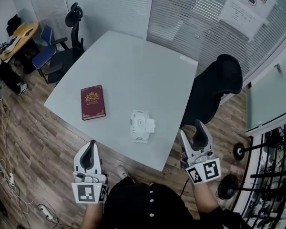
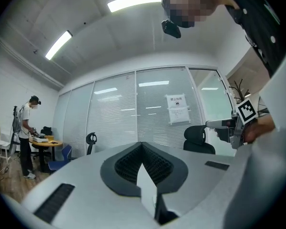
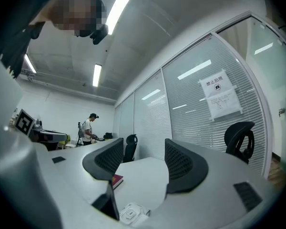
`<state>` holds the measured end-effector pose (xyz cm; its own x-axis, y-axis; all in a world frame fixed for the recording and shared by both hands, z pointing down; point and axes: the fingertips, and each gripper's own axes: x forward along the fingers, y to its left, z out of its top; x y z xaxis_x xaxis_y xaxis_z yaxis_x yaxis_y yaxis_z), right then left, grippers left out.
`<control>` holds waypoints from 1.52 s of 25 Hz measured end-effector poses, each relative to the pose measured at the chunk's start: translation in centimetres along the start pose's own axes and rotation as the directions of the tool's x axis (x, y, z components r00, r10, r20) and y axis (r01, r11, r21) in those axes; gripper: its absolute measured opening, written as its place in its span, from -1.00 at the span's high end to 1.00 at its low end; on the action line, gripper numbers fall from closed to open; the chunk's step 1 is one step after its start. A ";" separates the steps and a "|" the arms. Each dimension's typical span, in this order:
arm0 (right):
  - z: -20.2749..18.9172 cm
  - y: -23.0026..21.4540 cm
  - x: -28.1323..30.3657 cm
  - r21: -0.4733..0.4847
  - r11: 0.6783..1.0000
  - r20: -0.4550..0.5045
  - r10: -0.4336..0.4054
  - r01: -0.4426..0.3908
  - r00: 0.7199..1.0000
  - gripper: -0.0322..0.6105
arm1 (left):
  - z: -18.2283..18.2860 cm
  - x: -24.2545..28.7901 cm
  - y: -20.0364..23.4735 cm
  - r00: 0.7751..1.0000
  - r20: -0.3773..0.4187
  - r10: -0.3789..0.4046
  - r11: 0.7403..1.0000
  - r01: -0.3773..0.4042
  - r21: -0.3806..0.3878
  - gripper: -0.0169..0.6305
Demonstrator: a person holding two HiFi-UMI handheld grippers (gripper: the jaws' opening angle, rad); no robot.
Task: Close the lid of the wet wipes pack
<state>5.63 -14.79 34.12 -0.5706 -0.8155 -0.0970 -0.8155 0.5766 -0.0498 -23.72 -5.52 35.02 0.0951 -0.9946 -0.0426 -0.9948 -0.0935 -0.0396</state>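
The wet wipes pack lies on the table, ahead of both sets of fingertips and touching neither. The right gripper has its jaws spread and empty. The left gripper has its jaws pressed together on nothing. The pack looks soft and light (a shove would likely slide it). Pressing down on its stiffer lid, which seems to be flipped open toward the right fingers, should work better than pinching.

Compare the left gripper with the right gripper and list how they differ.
The left gripper has its jaws shut together; the right gripper has its jaws wide apart. The left gripper hangs off the near edge of the table, on the side of the book; the right gripper is off the table's right edge, beside the black chair. Both are empty and clear of the wet wipes pack.
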 end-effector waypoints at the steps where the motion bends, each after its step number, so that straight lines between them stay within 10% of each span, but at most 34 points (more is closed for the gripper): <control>1: 0.1 0.0 0.2 -0.002 1.000 0.000 -0.013 0.013 1.000 0.05 | -0.1 0.5 0.2 1.000 0.001 -0.014 1.000 0.014 -0.001 0.91; 20: -1.0 -1.1 -2.6 -0.024 0.961 -0.055 -0.276 0.275 0.960 0.05 | -2.6 7.7 -0.9 0.952 -0.037 -0.304 0.950 0.300 -0.081 0.91; 27: -3.4 -0.4 -2.2 0.001 0.957 -0.111 -0.289 0.291 0.951 0.05 | -3.6 8.1 -1.5 0.923 -0.046 -0.383 0.922 0.379 -0.084 0.91; 38: -9.9 -3.2 0.7 0.213 0.948 -0.209 -0.191 0.236 0.959 0.05 | -4.1 8.8 -1.2 0.941 -0.078 -0.330 0.943 0.325 -0.067 0.91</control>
<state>6.89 -17.65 44.04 -0.4112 -0.9031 0.1239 -0.8873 0.3654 -0.2815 -21.83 -14.36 38.77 0.4148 -0.9085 0.0512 -0.9099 -0.4146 0.0153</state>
